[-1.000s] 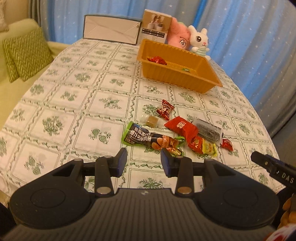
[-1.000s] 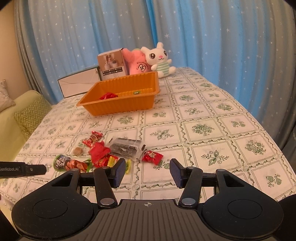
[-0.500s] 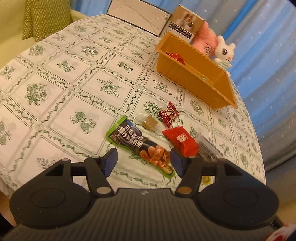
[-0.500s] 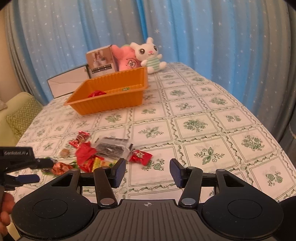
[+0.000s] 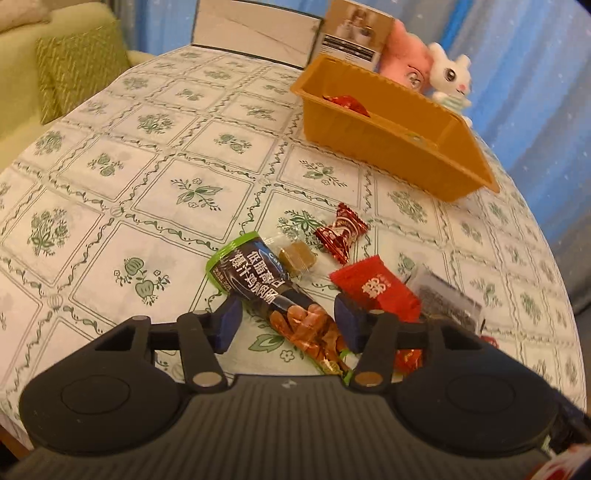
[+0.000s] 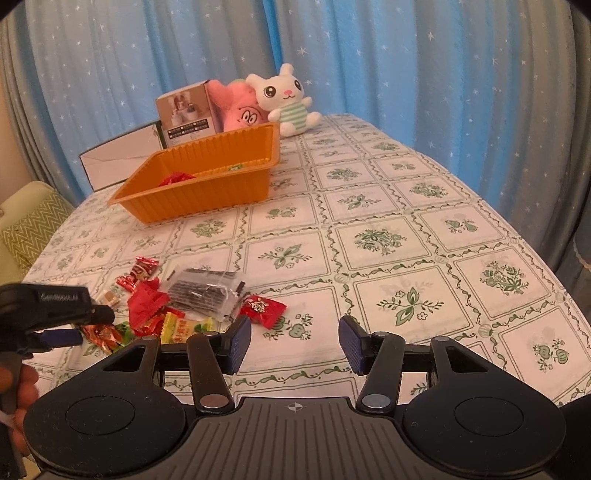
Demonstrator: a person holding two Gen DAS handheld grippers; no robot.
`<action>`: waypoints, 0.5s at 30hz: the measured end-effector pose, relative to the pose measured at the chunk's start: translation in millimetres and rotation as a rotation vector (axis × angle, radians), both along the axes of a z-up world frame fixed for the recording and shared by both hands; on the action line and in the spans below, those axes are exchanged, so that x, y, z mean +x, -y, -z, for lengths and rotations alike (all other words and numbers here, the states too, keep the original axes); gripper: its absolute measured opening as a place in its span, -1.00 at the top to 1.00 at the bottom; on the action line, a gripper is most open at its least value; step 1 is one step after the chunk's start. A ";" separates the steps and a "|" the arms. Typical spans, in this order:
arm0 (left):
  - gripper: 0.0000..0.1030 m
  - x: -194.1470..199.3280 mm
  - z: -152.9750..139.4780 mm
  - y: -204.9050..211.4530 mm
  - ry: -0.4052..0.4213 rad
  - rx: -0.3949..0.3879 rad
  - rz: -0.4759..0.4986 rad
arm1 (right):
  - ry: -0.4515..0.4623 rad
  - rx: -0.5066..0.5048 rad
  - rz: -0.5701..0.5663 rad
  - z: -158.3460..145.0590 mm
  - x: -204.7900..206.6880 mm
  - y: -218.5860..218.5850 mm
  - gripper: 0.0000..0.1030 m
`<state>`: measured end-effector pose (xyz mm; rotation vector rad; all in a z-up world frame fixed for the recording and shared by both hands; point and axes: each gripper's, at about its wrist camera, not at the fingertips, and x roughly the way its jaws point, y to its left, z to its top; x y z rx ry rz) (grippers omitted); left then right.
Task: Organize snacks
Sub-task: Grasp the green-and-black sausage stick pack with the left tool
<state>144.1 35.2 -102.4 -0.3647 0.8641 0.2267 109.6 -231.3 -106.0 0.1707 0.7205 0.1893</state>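
Note:
A pile of snacks lies on the tablecloth. My left gripper [image 5: 288,325] is open, its fingers on either side of a long dark-and-green meat snack pack [image 5: 273,291], low over it. Beside it lie a small brown candy [image 5: 297,254], a red-white wrapped candy [image 5: 341,232], a red packet [image 5: 376,286] and a clear bag of dark sticks [image 5: 447,299]. The orange tray [image 5: 391,147] holds a red snack [image 5: 347,103]. My right gripper [image 6: 294,343] is open and empty above bare cloth, right of the pile; a red candy [image 6: 264,308] and a yellow-green packet [image 6: 184,326] lie near it. The left gripper also shows in the right wrist view [image 6: 70,325].
A white box [image 5: 255,33], a brown carton [image 5: 354,33], a pink plush [image 6: 240,107] and a white rabbit plush [image 6: 286,99] stand behind the tray [image 6: 207,181]. A green sofa with a cushion [image 5: 77,70] is left of the table. Blue curtains hang behind.
My left gripper has moved forward and down onto the snack pile, now straddling the long dark pack. My right gripper has shifted slightly, staying open above the cloth.

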 end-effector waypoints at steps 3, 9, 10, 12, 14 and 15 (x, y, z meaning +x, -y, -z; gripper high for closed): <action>0.16 -7.3 -2.7 -5.1 0.005 -0.005 0.069 | -0.002 -0.001 -0.001 0.8 0.7 -1.2 -0.03; 0.20 -23.6 -8.2 -25.4 -0.027 0.028 0.134 | 0.002 0.000 0.004 0.6 0.1 -1.5 -0.03; 0.20 -24.1 -8.0 -28.4 -0.029 0.027 0.131 | 0.002 0.000 0.004 0.7 0.0 -1.6 -0.03; 0.20 -22.6 -8.3 -31.2 -0.036 0.031 0.137 | 0.001 0.001 0.003 0.3 -0.1 -2.8 -0.03; 0.20 -18.9 -7.5 -27.4 -0.042 0.061 0.144 | 0.005 -0.001 -0.002 -0.4 -0.9 -4.3 -0.03; 0.20 -16.6 -6.3 -24.6 -0.045 0.079 0.148 | 0.006 -0.004 -0.005 -0.5 -1.0 -5.0 -0.03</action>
